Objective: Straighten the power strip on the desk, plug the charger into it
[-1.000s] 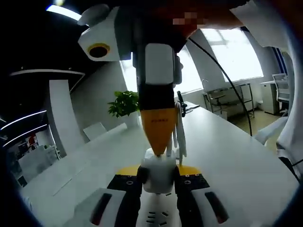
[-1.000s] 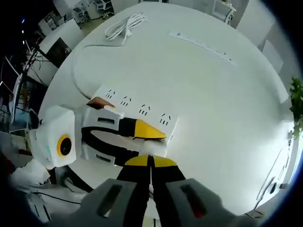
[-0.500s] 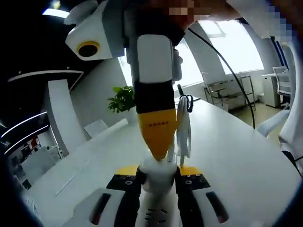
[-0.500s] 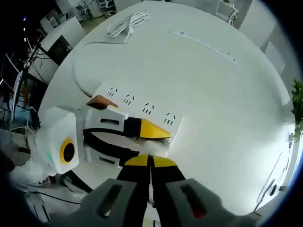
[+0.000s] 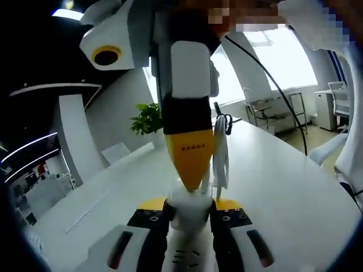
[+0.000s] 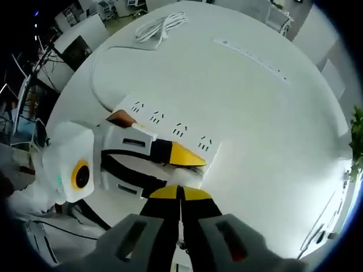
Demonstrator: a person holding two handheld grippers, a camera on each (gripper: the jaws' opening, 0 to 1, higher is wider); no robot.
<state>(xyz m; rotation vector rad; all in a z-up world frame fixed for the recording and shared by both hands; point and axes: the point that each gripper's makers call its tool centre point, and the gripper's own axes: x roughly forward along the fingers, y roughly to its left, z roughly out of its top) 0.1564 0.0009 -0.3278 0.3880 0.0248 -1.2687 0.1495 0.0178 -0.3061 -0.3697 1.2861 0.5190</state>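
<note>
The white charger [image 5: 187,212] sits between the jaws of my left gripper [image 5: 190,205], which is shut on it just above the end of the white power strip [image 5: 184,258]. From above, my right gripper [image 5: 191,181] comes down with its yellow tips on the charger's top. The charger's white cable [image 5: 221,153] hangs beside it. In the right gripper view, my right gripper [image 6: 179,192] has its jaws together, touching the charger [image 6: 187,178]. My left gripper [image 6: 190,170] reaches in from the left over the power strip [image 6: 164,122], which lies slanted near the table edge.
The strip's cord [image 6: 99,73] curves back to a coiled bundle [image 6: 159,25] on the round white table [image 6: 272,124]. A long flat socket rail [image 6: 255,54] is set into the tabletop farther off. A potted plant [image 5: 148,122] stands at the far end.
The charger's cable has swung up and nearer in the left gripper view. Both grippers stay on the charger over the strip's end; the views have shifted slightly.
</note>
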